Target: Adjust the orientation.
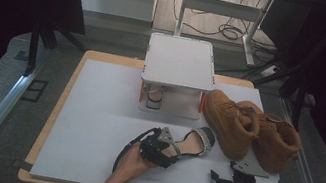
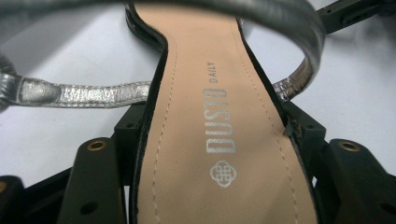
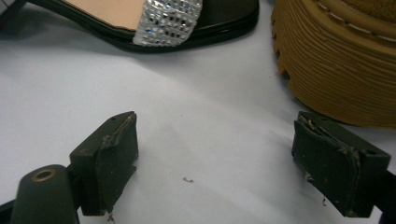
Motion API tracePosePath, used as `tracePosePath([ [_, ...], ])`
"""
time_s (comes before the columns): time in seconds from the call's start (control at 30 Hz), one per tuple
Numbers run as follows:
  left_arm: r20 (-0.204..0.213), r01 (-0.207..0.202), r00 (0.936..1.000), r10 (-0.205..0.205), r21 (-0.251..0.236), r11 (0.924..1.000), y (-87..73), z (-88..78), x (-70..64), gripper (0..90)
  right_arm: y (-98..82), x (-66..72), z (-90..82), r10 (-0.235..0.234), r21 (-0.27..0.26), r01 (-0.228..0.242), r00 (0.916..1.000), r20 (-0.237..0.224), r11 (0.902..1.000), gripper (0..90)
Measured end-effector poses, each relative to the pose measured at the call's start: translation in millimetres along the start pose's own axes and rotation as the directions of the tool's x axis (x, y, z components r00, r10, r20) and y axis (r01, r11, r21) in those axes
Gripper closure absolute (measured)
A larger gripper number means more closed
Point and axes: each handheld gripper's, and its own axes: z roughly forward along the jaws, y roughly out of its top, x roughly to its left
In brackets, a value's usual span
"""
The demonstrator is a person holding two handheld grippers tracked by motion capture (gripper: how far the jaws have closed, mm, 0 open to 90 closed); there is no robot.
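Left hand-held gripper (image 2: pixel 212 140) pinches the sandal (image 2: pixel 210 116) by its sole; right hand-held gripper (image 3: pixel 215 163) rests spread.

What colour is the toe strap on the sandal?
Sparkly silver, set with small rhinestones: the sandal's toe strap shows best in the right gripper view.

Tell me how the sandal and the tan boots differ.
The sandal is flat and open, with a silver strap and a rhinestone toe band; the tan boots are tall, closed and padded. The sandal has a thin black sole, while the boots have a thick ridged sole. The sandal sits between the jaws of the left claw, which press its sides; the boots stand untouched, near the open right claw. Both rest on the white table.
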Motion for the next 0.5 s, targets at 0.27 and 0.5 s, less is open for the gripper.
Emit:
tracePosePath([
  [0.27, -0.024, -0.004, 0.9997, 0.004, -0.020, 0.9998, -7.8, -12.6, 4.3, 39.3, -0.1, 0.0, 0.0, 0.000, -0.001, 0.000, 1.0000, 0.000, 1.0000, 14.8],
  [0.5, -0.053, 0.000, 0.9986, -0.002, -0.029, 0.9996, -12.1, -21.3, 8.3, 39.3, -0.1, 0.0, 0.0, 0.000, -0.001, 0.000, 1.0000, 0.000, 1.0000, 14.8],
])
